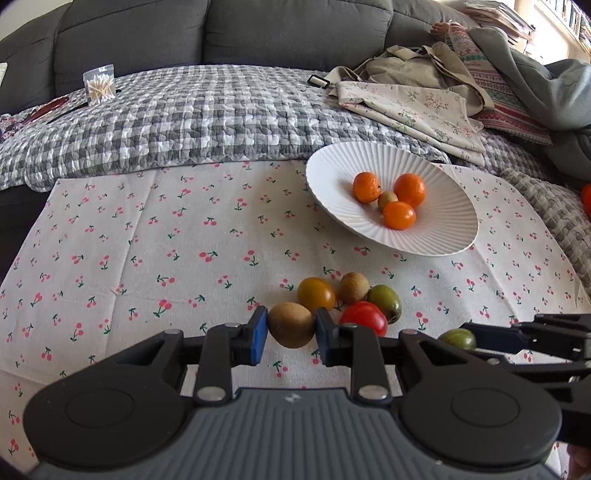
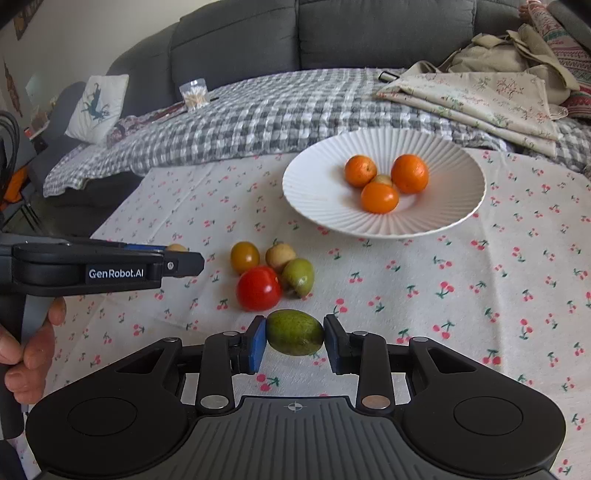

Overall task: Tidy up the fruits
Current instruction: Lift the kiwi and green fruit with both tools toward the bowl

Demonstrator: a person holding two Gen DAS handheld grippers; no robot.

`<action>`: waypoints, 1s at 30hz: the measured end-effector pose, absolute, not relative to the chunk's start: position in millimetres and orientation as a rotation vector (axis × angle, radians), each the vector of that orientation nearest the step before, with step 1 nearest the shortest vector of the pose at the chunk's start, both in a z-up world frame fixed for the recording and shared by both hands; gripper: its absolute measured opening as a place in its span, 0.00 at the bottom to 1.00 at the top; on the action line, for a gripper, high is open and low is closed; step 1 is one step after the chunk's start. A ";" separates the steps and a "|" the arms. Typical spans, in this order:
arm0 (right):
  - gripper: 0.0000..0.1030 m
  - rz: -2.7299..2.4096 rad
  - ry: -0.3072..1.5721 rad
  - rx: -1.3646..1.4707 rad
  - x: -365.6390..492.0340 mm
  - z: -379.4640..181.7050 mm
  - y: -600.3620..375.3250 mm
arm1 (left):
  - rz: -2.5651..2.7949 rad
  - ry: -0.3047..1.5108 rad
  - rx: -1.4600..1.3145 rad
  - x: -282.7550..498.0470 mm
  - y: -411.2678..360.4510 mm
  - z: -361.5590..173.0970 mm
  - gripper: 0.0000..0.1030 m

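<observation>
My left gripper (image 1: pixel 291 330) is shut on a brown round fruit (image 1: pixel 291 322) just above the cherry-print cloth (image 1: pixel 184 240). Just past it lie a yellow-orange tomato (image 1: pixel 316 293), a second brown fruit (image 1: pixel 353 287), a green fruit (image 1: pixel 385 302) and a red tomato (image 1: pixel 364 317). In the right wrist view my right gripper (image 2: pixel 294 334) is shut on an oval green fruit (image 2: pixel 294 331), near the red tomato (image 2: pixel 258 288). The white ribbed plate (image 2: pixel 317 192) behind holds three orange fruits and one small brownish one.
A grey checked quilt (image 1: pixel 203 118) and a dark sofa (image 1: pixel 221 33) lie beyond the cloth. Folded floral cloths (image 1: pixel 413 107) are at the back right. A small clear bag of sticks (image 1: pixel 99 83) stands back left. A hand (image 2: pixel 33 350) holds the left gripper's handle.
</observation>
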State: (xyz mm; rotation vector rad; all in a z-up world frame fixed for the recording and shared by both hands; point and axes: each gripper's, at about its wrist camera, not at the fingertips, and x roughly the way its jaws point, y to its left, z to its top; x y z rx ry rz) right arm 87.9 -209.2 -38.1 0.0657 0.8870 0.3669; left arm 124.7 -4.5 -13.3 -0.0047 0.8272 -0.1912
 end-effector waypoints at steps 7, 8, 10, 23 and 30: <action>0.31 0.329 0.841 0.085 89.7 -25.3 -225.2 | -0.214 0.798 -0.017 130.4 -9.3 -7.4 0.25; 0.31 0.318 0.834 0.089 90.5 -23.4 -228.5 | -0.225 0.795 -0.027 132.1 -10.1 -6.2 0.25; 0.31 0.297 0.821 0.099 92.8 -20.3 -235.9 | -0.246 0.785 -0.048 135.4 -12.0 -3.9 0.25; 0.31 0.186 0.725 0.163 112.3 -5.0 -272.1 | -0.316 0.680 0.025 154.4 -40.9 6.7 0.25; 0.31 0.161 0.709 0.160 128.2 -8.7 -275.8 | -0.352 0.661 0.069 171.7 -58.9 0.8 0.25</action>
